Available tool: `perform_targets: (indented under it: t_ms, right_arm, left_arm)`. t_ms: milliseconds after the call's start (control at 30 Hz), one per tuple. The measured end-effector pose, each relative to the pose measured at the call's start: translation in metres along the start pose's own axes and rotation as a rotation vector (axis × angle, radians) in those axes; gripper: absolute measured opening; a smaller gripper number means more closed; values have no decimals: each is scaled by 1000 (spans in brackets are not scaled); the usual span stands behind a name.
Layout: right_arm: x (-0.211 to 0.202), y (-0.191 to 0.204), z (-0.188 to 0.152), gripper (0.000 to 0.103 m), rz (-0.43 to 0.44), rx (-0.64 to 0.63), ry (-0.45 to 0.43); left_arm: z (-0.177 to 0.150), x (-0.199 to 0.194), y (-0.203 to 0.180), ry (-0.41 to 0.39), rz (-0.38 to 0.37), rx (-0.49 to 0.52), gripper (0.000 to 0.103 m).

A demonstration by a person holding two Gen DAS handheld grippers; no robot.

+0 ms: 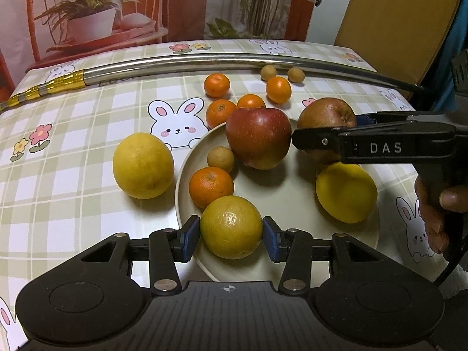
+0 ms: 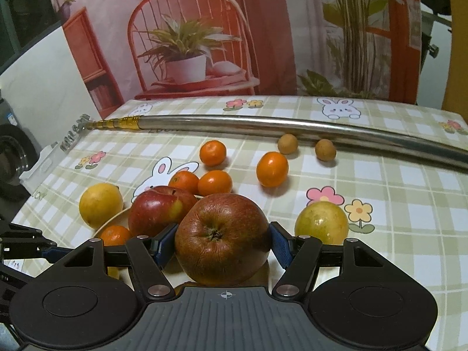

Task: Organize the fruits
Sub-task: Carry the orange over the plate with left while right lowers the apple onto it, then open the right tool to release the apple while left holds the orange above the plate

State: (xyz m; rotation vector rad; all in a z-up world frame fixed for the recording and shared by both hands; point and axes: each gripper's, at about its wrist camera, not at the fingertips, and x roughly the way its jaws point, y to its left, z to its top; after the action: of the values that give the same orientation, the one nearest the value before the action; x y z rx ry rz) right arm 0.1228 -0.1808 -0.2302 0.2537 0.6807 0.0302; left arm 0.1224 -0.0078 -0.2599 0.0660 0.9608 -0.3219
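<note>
A cream plate (image 1: 292, 201) holds a red apple (image 1: 259, 137), a tangerine (image 1: 211, 186) and a small brown fruit (image 1: 220, 158). My left gripper (image 1: 231, 234) is shut on a yellow-green orange (image 1: 231, 226) over the plate's near rim. My right gripper (image 2: 223, 245) is shut on a brownish-red apple (image 2: 222, 238), held at the plate's right side; it also shows in the left wrist view (image 1: 326, 118). Yellow citrus lie left (image 1: 143, 165) and right (image 1: 346, 193) of the plate.
Several tangerines (image 1: 216, 84) and two small brown fruits (image 1: 268, 72) lie loose behind the plate. A long metal pole (image 1: 204, 64) crosses the back of the bunny-print tablecloth. A printed backdrop stands behind the table.
</note>
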Motion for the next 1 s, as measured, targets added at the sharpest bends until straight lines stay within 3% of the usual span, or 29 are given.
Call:
perform_targets:
  t_ms: [1000]
  right_arm:
    - [-1,5,-6,65,5,-27,-10]
  left_arm:
    - [-3,-8,1,-50,14,-26,49]
